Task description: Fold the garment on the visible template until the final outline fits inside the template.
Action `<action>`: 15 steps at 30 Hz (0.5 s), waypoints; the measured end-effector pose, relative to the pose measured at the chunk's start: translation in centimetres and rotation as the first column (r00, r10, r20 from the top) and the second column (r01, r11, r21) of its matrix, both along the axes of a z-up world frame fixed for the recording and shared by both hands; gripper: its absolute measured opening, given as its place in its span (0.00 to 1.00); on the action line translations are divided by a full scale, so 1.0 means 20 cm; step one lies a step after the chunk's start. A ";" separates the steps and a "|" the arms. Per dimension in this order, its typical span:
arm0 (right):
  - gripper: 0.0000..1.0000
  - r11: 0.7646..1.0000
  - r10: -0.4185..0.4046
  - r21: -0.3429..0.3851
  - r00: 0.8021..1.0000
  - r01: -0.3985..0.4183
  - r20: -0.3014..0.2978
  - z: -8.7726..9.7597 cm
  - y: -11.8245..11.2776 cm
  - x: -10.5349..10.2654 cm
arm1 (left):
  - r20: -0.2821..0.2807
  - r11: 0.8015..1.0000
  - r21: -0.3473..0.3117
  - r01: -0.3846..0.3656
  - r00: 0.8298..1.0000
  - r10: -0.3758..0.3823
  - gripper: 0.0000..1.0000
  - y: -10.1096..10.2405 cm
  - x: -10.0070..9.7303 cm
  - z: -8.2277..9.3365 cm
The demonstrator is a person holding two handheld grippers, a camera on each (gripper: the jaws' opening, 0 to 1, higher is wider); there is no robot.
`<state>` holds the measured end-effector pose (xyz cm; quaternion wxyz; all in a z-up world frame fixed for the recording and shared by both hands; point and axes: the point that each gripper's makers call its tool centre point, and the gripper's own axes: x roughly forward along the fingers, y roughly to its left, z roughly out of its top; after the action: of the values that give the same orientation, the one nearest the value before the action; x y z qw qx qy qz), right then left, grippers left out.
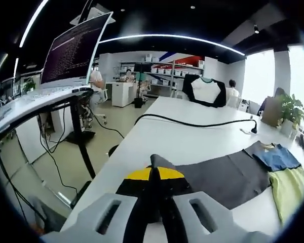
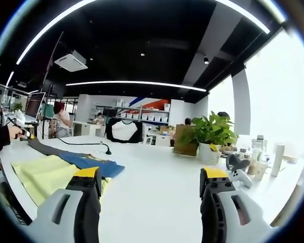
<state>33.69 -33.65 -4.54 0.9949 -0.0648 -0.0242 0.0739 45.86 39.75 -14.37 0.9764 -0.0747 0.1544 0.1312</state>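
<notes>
Grey garment (image 1: 228, 174) pinched in left claw (image 1: 154, 174) — right claw (image 2: 152, 182) spread, holding nothing.

grey, blue, yellow-green garment (image 1: 233, 174), spread on table

A long white table (image 1: 187, 139) carries the multicoloured garment (image 1: 238, 174) near its edge, a black cable (image 1: 192, 123) beyond it, and a potted plant (image 2: 205, 135) and bottles (image 2: 266, 152) farther along.

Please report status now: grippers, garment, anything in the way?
Left gripper shut on garment. Right gripper open, holding nothing. Black cable beyond garment.
</notes>
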 end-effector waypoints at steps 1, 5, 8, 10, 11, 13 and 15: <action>0.82 1.000 0.001 0.001 1.000 -0.001 -0.001 0.00 0.00 0.00 | 0.011 1.000 0.005 0.011 1.000 -0.011 0.02 -0.01 0.01 0.02; 0.82 1.000 -0.007 -0.004 1.000 0.007 -0.011 -0.02 -0.01 0.01 | 0.049 0.999 -0.021 0.050 0.998 -0.048 0.02 -0.09 0.03 0.11; 0.82 1.000 -0.007 0.001 1.000 0.007 -0.014 -0.02 -0.01 0.01 | 0.068 0.995 -0.033 0.092 0.994 -0.089 0.02 -0.15 0.05 0.18; 0.82 1.000 -0.008 -0.001 1.000 0.008 -0.010 -0.02 -0.01 0.00 | 0.096 0.992 -0.059 0.116 0.989 -0.110 0.02 -0.21 0.05 0.23; 0.82 1.000 -0.007 0.001 1.000 0.007 -0.007 -0.01 -0.01 0.00 | 0.102 0.989 -0.068 0.130 0.987 -0.123 0.02 -0.23 0.06 0.25; 0.82 1.000 0.002 0.018 1.000 -0.002 -0.008 -0.01 -0.01 0.00 | 0.111 0.986 -0.086 0.146 0.984 -0.136 0.02 -0.28 0.06 0.28; 0.82 1.000 0.003 0.023 1.000 -0.003 -0.001 -0.01 -0.01 0.00 | 0.117 0.984 -0.074 0.164 0.981 -0.155 0.02 -0.32 0.08 0.32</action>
<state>33.68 -33.92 -4.68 0.9954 -0.0531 -0.0248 0.0754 47.37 33.31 -8.03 0.9869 -0.1099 0.1109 0.0417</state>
